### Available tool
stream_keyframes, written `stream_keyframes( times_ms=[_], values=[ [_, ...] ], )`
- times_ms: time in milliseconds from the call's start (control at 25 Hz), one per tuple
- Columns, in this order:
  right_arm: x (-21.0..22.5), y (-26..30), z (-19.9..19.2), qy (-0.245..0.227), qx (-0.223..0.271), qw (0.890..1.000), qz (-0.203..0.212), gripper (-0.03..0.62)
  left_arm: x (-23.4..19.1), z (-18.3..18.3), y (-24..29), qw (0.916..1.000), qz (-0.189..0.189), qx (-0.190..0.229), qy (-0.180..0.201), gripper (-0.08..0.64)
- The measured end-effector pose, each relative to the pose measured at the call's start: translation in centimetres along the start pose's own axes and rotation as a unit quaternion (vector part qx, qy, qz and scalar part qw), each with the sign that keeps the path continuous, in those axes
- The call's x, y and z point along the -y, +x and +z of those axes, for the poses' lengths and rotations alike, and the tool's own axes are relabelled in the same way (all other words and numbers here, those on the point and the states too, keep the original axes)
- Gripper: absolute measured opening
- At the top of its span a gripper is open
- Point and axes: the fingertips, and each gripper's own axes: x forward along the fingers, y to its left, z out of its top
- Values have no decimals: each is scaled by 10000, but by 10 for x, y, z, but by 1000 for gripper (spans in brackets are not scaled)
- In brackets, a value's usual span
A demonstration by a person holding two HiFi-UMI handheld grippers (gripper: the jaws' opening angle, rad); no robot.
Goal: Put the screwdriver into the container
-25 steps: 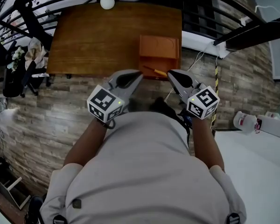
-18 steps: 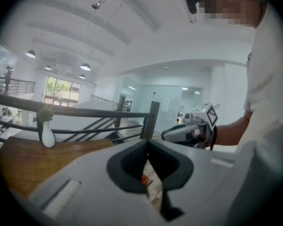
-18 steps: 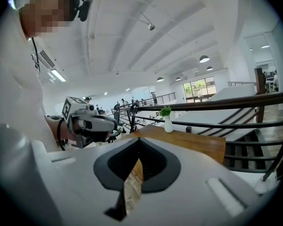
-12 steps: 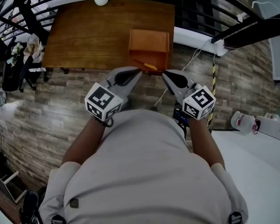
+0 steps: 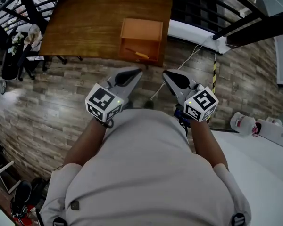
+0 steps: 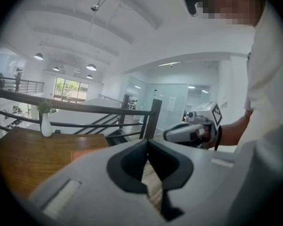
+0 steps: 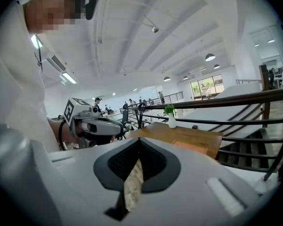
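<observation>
Where plank floor [image 5: 52, 98] meets railing [image 6: 104, 108], wooden table [image 5: 80, 27] bears container [image 5: 141, 29].

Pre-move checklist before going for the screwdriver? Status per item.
1. Screwdriver located: ok, it shows at the near side of the container.
2. Left gripper empty: ok, jaws together, nothing between them.
3. Right gripper empty: ok, jaws together, nothing between them.
4. Jaws open for a grasp: not ok, both are shut.
5. Grippers at the table: not ok, both hang over the floor, short of the table's edge.
6. Container open on top: cannot tell from these views.
</observation>
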Motion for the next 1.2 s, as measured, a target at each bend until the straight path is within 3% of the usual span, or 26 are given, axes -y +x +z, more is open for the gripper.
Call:
stream_keyframes(
  times_ms=[640,1200],
  values=[
    [-53,-55,-48,5,-139,9986,519,8,61,-47,-32,9980,597,-9,-222,3],
    [-66,-63,-43,-137,-141,9984,524,8,80,-48,-42,9983,551,8,-169,3]
  ],
)
